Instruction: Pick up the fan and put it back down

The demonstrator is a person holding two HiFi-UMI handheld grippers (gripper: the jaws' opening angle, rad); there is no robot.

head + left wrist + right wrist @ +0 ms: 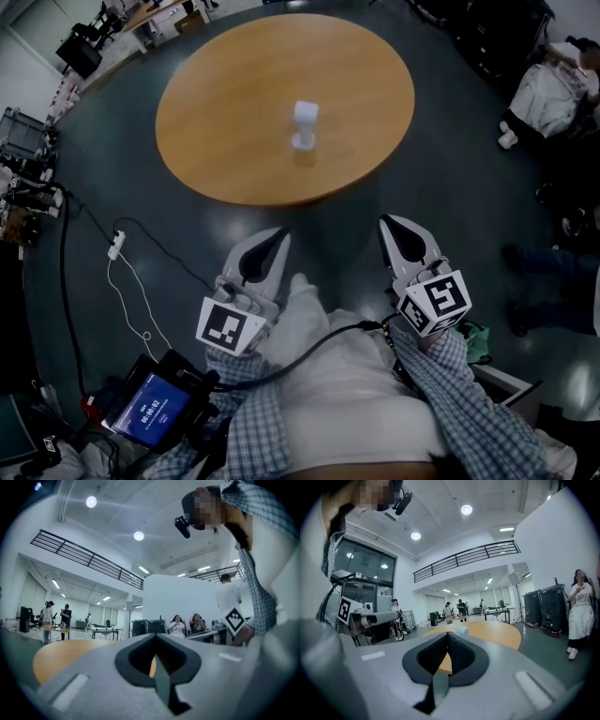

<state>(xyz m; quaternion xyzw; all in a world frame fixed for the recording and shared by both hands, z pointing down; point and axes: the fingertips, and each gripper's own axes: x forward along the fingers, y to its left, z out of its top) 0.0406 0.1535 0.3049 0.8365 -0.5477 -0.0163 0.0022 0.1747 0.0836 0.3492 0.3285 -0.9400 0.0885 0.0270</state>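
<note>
Wood-coloured and round, the counter (234,141) in the head view carries the small white fan (305,127) upright near its middle — well apart from both tools. Your left gripper (279,234) and right gripper (388,223) hang side by side over the dark floor (450,169), just short of the counter's near edge, pointing toward it. Left gripper view: your fingers (126,660) are pressed together, nothing between them, counter (56,658) beyond. Right gripper view: fingers (464,660) likewise pressed together and empty — the fan (462,630) stands on the counter straight ahead.
</note>
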